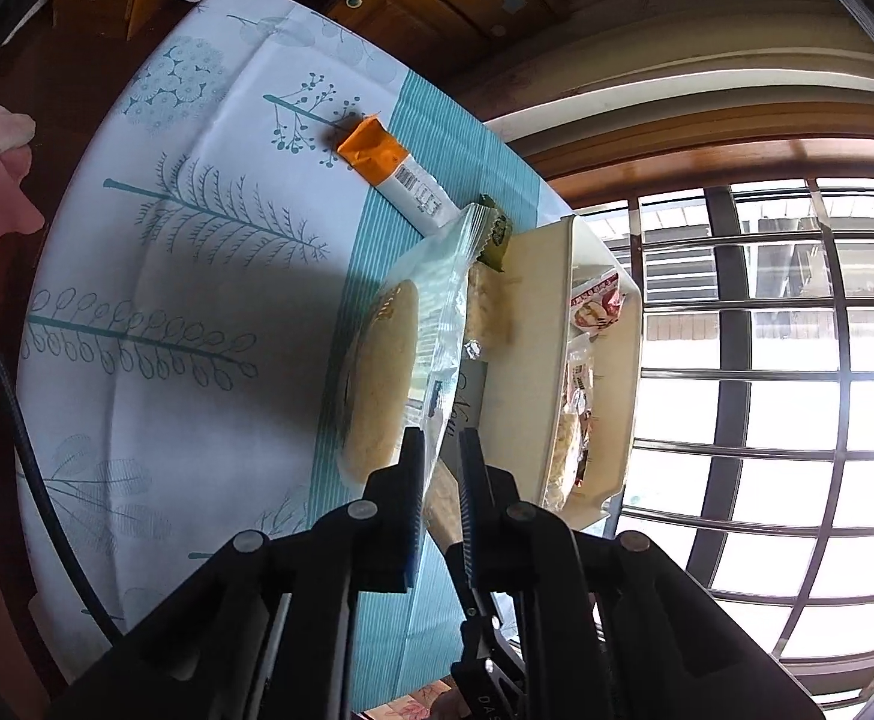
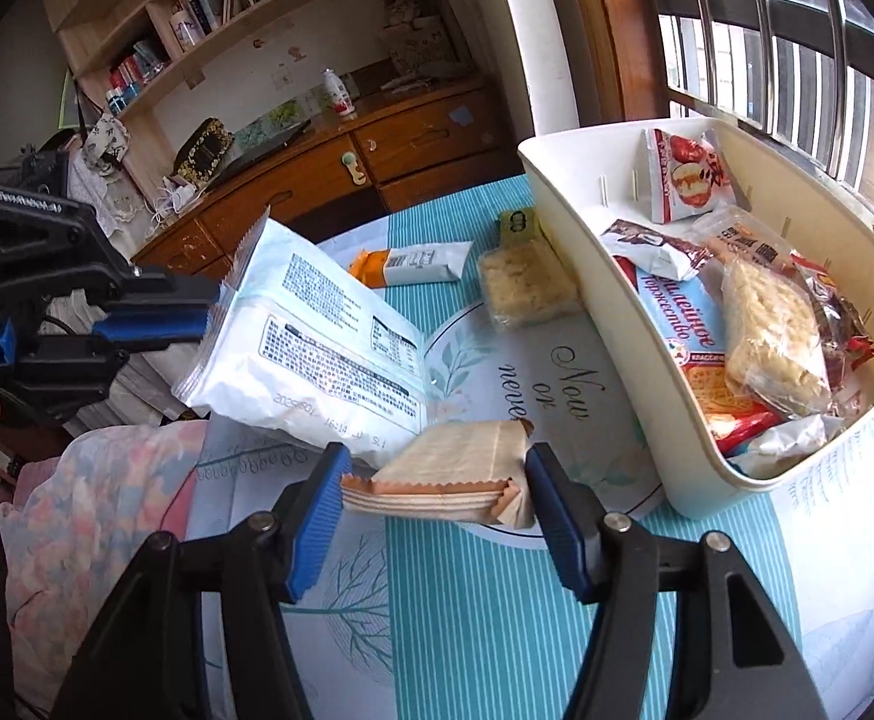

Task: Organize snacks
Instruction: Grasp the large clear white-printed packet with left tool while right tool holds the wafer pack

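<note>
Your left gripper (image 2: 209, 315) is clamped on the edge of the white snack packet (image 2: 317, 354), held in the air beside the white bin (image 2: 664, 420); your right gripper (image 2: 437, 492) is spread wide around the tan wafer pack (image 2: 454, 474) lying on the desk (image 2: 466, 600) near the bin, its long axis crossing the gap between the fingers; the bin lies to the right of both, so the right gripper is nearer

Tablecloth-covered table (image 2: 466, 630) bearing white bin (image 2: 628, 312), orange bar (image 2: 413, 264), rice-cracker packet (image 2: 526, 288).
</note>
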Available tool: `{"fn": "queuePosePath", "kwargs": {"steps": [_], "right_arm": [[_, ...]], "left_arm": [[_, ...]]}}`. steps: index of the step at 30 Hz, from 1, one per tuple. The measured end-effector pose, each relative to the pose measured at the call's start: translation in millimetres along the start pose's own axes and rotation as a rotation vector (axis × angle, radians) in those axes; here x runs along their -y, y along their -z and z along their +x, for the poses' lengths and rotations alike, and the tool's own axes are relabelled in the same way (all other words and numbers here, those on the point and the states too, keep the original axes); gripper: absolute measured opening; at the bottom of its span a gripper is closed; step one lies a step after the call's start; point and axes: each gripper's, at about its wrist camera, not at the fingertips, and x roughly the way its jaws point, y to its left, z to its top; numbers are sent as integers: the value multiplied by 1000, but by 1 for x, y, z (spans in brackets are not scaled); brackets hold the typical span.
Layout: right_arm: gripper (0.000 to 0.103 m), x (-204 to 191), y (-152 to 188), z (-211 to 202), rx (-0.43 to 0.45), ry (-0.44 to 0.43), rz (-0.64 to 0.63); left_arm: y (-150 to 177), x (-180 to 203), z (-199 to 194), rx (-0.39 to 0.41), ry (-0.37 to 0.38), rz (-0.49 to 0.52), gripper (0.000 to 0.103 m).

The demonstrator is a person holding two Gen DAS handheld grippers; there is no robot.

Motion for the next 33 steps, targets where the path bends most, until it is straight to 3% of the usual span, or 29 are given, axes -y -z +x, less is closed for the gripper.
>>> {"fn": "queuePosePath", "kwargs": {"steps": [8,17,28,33], "right_arm": [[60,5,3,-12,32,15,-4],[60,19,3,-15,33,-1,9],[60,31,-3,-19,38,-9,-18],[60,34,-4,-18,29,-19,-28]], "left_arm": [[-6,-9,14,-12,-60,-5,21],[-17,-8,35,-28,-185,26,50],[-16,-50,67,-87,-342,-33,51],[-14,-54,72,-98,-369,-35,72]]}}
